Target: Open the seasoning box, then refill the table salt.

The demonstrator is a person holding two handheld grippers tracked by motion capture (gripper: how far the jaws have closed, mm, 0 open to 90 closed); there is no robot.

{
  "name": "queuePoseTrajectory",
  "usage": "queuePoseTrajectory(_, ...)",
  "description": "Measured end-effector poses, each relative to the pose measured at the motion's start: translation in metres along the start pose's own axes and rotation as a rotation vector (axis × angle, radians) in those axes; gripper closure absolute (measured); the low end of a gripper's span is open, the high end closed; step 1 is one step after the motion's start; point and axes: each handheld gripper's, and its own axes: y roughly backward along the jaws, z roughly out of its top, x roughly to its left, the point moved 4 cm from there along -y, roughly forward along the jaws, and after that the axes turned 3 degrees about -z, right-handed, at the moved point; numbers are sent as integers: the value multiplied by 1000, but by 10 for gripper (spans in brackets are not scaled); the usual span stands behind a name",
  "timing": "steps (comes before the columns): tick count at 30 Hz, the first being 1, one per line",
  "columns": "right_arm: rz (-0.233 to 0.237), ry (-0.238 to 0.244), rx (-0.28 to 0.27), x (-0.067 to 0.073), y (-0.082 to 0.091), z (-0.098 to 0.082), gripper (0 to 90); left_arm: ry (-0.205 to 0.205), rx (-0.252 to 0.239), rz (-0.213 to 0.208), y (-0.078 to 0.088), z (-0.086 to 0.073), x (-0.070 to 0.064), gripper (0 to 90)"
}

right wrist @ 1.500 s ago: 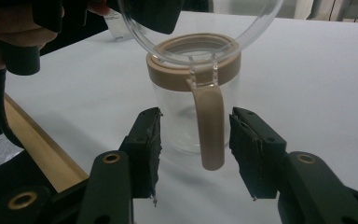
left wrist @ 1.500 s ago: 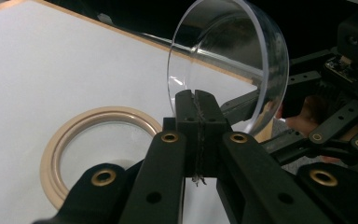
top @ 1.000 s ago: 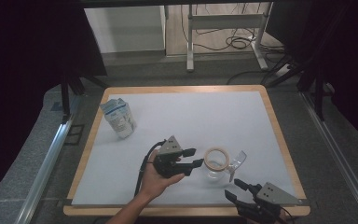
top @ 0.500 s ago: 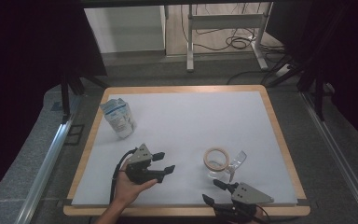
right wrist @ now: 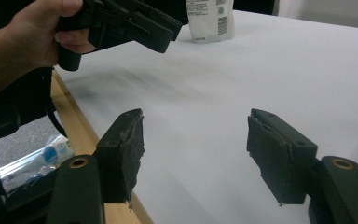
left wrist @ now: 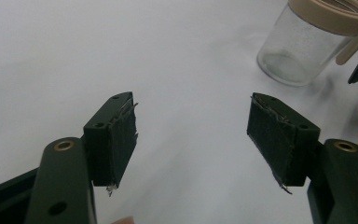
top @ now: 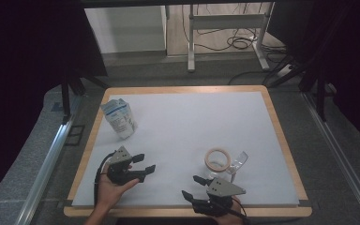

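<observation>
A clear jar [top: 217, 163] with a beige rim stands open on the white mat [top: 192, 122], a clear lid-like piece [top: 240, 161] beside it on the right. My left gripper [top: 145, 162] hovers near the mat's front left, open and empty, its jaws having just been opening. In the left gripper view the gripper [left wrist: 191, 114] points across bare mat, with the jar [left wrist: 303, 46] far right. My right gripper [top: 191, 185] sits at the front edge, just short of the jar. It [right wrist: 196, 126] is open with nothing between its pads, and its jaws have also just opened a little.
A white and blue pouch [top: 119, 118] stands at the mat's far left, also seen as the pouch [right wrist: 209, 18] in the right gripper view. A wooden rim [top: 281, 136] frames the mat. Table legs and cables [top: 225, 42] lie beyond the far edge.
Both hands have moved left. The left gripper has drawn away from the jar and dropped lower. The right gripper slid left along the front edge. Both pairs of jaws stand wider.
</observation>
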Motion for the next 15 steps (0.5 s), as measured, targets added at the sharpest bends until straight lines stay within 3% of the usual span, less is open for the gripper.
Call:
queuePoseTrajectory(7,2,-1,23,2,-23,2,367,25,-19,23,10,-2,14,323)
queuePoseTrajectory(15,-6,3,25,-2,-32,5,364,66,-58,71,24,-1,34,293)
